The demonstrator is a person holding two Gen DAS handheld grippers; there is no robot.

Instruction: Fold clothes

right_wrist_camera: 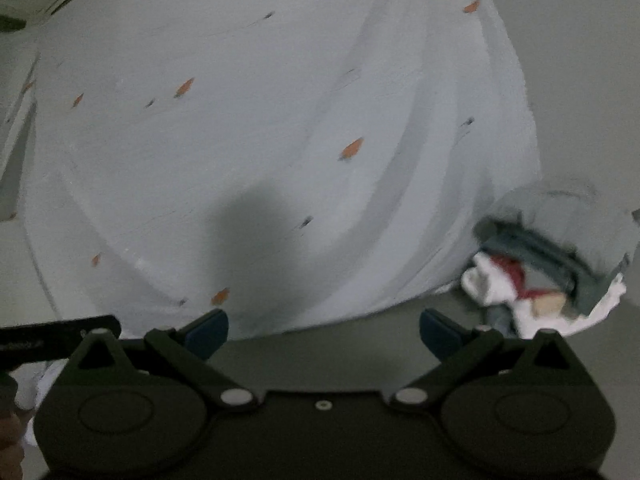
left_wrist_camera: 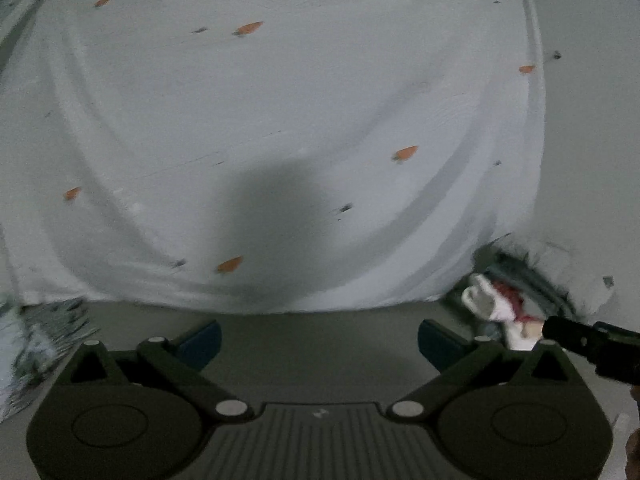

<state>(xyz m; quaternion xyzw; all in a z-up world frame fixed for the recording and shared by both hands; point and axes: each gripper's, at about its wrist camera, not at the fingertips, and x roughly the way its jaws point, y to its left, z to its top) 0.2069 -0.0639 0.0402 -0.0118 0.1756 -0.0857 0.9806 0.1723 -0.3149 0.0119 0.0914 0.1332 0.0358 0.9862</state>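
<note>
A white garment (left_wrist_camera: 280, 120) printed with small orange and dark marks lies spread flat on a grey surface, with soft creases curving toward its near edge. It fills most of the right wrist view too, the same white garment (right_wrist_camera: 260, 128). My left gripper (left_wrist_camera: 319, 338) hovers open just before the near hem, nothing between its blue pads. My right gripper (right_wrist_camera: 324, 332) is open as well, at the same hem slightly to the right. Each casts a dark shadow on the cloth.
A bunched pile of clothes (right_wrist_camera: 532, 276), grey, white and red, lies right of the garment; it shows in the left wrist view as the pile (left_wrist_camera: 504, 300). A patterned grey cloth (left_wrist_camera: 44, 332) sits at lower left. Bare grey surface (right_wrist_camera: 580, 80) borders the garment on the right.
</note>
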